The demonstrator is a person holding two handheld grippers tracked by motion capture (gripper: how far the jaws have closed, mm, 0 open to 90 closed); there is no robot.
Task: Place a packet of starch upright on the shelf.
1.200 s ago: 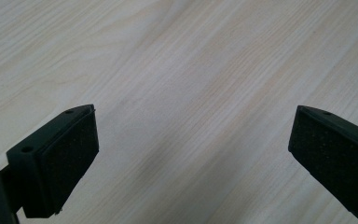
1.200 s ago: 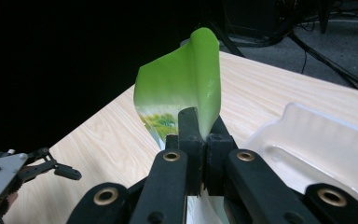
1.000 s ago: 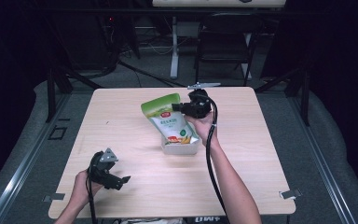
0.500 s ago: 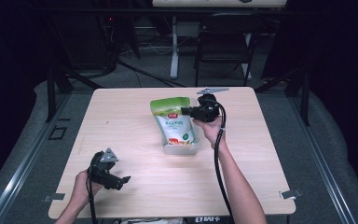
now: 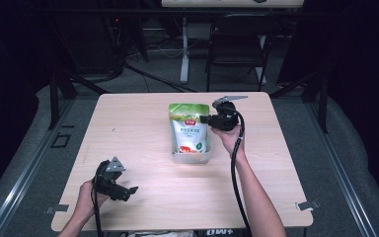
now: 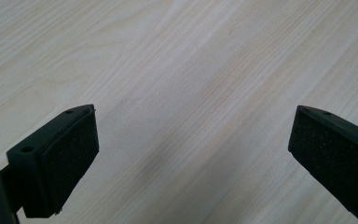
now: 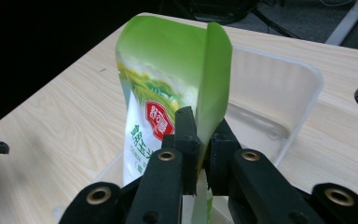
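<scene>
Pouch (image 5: 189,129) now upright in the clear box (image 5: 191,157), no longer tilted above it, pinched at its edge by right gripper (image 7: 203,154); left gripper (image 5: 128,189) wide open, well apart from box.

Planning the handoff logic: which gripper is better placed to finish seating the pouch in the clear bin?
Right. The right gripper is already clamped on the green pouch over the clear bin. The left gripper sits open, near the table edge, far from both.

Right hand-held gripper (image 5: 208,119) clamped nearly closed; left hand-held gripper (image 5: 128,190) gapes wide.
</scene>
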